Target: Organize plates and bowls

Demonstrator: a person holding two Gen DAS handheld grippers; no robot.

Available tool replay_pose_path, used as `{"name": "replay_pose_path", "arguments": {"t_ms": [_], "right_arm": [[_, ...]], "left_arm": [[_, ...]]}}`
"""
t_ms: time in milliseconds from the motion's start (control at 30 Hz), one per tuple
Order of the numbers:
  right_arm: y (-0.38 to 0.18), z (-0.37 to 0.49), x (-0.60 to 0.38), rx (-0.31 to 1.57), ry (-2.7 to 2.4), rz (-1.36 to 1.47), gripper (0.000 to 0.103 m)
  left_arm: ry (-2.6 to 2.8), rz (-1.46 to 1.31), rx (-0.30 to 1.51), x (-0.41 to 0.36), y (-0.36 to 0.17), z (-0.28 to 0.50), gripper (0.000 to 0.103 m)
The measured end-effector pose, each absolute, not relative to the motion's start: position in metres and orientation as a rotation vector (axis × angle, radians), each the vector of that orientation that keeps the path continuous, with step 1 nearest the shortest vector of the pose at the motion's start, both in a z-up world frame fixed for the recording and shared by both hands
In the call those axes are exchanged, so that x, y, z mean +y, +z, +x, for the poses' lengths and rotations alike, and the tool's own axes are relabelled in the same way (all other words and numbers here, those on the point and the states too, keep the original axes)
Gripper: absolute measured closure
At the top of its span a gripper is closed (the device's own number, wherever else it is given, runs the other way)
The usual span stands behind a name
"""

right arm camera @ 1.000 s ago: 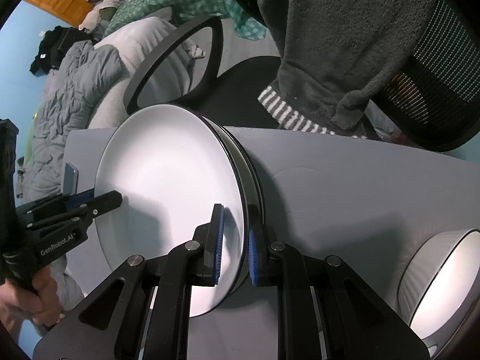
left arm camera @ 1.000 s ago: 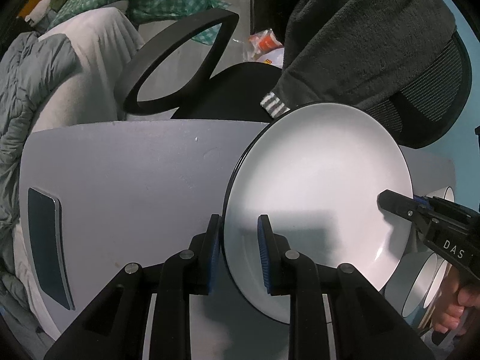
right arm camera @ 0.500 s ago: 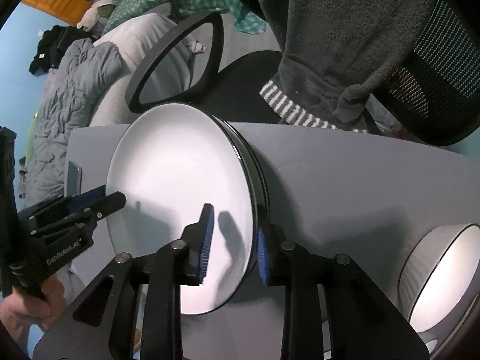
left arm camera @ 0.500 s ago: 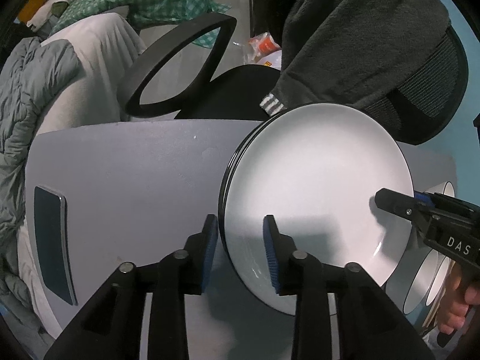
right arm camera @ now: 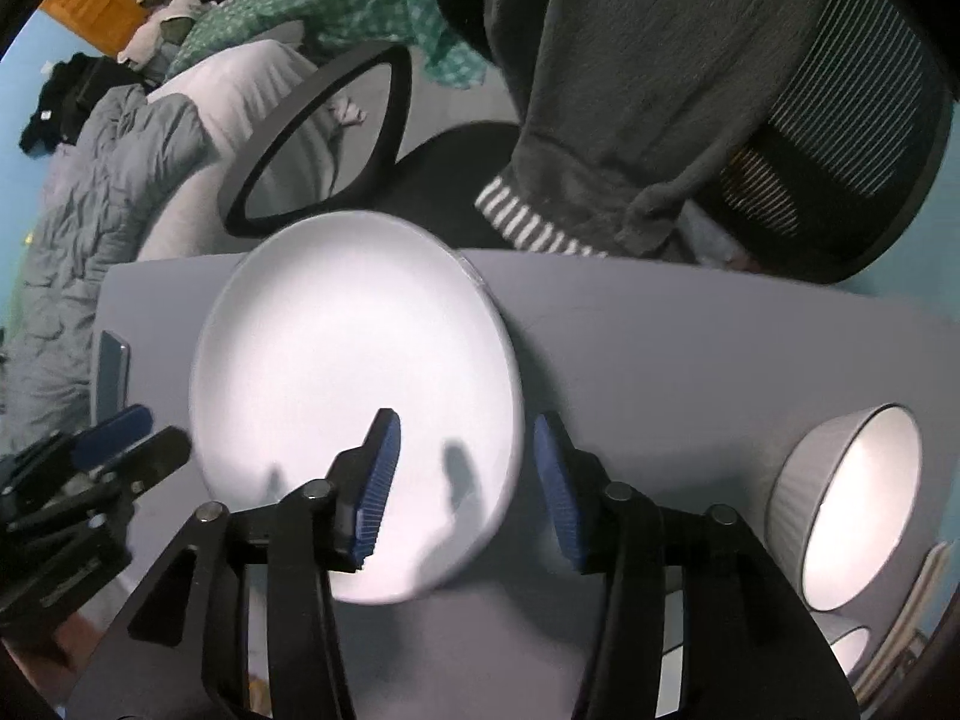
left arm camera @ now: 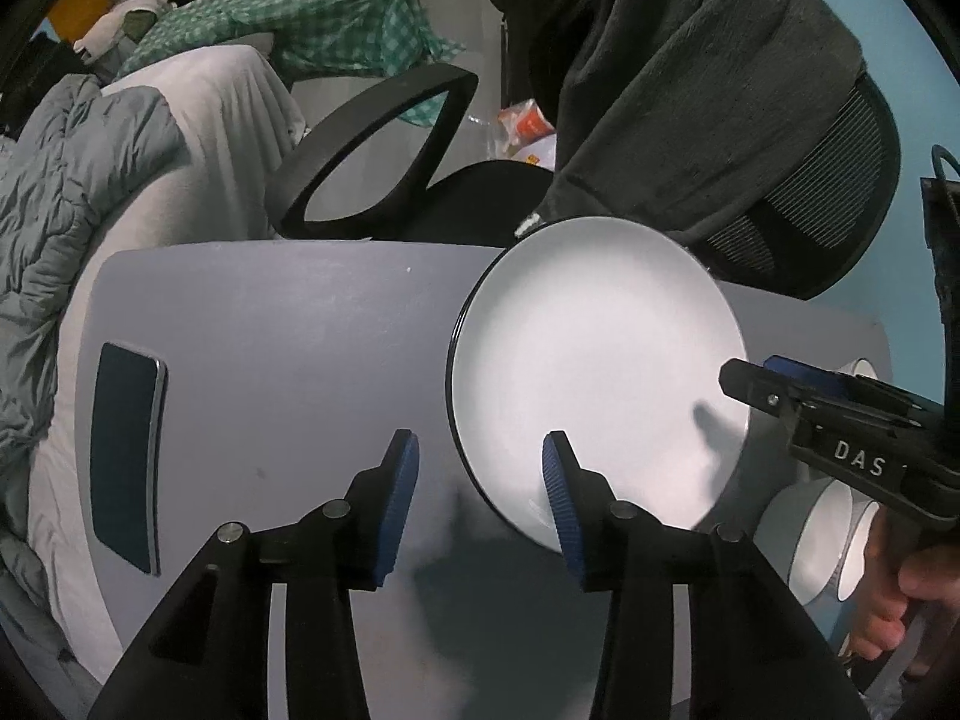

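Plate (left arm camera: 594, 372) rim betw. just-opened L gripper (left arm camera: 480, 495) & R gripper (right arm camera: 465, 480) pads, untouched

A white plate (left arm camera: 600, 372) with a thin dark rim lies flat on the grey table, its near edges between each gripper's parted fingers. A white bowl (right arm camera: 852, 498) tilts on its side, right of the right gripper.

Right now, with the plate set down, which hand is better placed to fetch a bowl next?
Right. The bowls sit just beside the right gripper, while the left gripper is across the plate. Both jaws have just been opening, off the rim.
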State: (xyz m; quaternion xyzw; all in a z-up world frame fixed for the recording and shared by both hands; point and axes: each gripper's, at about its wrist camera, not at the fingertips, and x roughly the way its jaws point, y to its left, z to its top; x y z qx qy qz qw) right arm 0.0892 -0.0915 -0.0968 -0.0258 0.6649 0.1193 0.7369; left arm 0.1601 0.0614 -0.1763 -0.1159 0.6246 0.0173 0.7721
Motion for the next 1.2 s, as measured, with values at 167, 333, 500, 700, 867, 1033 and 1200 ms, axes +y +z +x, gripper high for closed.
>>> {"name": "replay_pose_path", "arguments": {"t_ms": [167,333,500,700,867,1033,1200], "right_arm": [[-0.081,0.08,-0.088,1.41,0.247,-0.083,0.056],[-0.048,0.055,-0.087,1.312,0.222,-0.12,0.052],[-0.015,0.028,-0.088,1.21,0.192,-0.15,0.049],[0.022,-0.007,-0.091,1.108,0.166,-0.172,0.047],[0.046,-0.034,-0.098,1.053,0.144,-0.179,0.046],[0.058,-0.053,-0.112,1.049,0.117,-0.138,0.042],[0.068,-0.071,-0.124,1.057,0.09,-0.099,0.042]], "left_arm": [[0.039,-0.278,1.309,0.064,-0.157,0.144,0.057],[0.023,-0.249,1.239,0.061,-0.13,0.123,0.052],[0.011,-0.206,1.15,0.058,-0.101,0.098,0.052],[-0.009,-0.215,1.057,0.055,-0.071,0.067,0.051],[-0.018,-0.188,0.98,0.048,-0.045,0.042,0.051],[-0.043,-0.188,0.938,0.043,-0.027,0.023,0.051],[-0.069,-0.165,0.919,0.032,-0.019,0.011,0.045]]}}
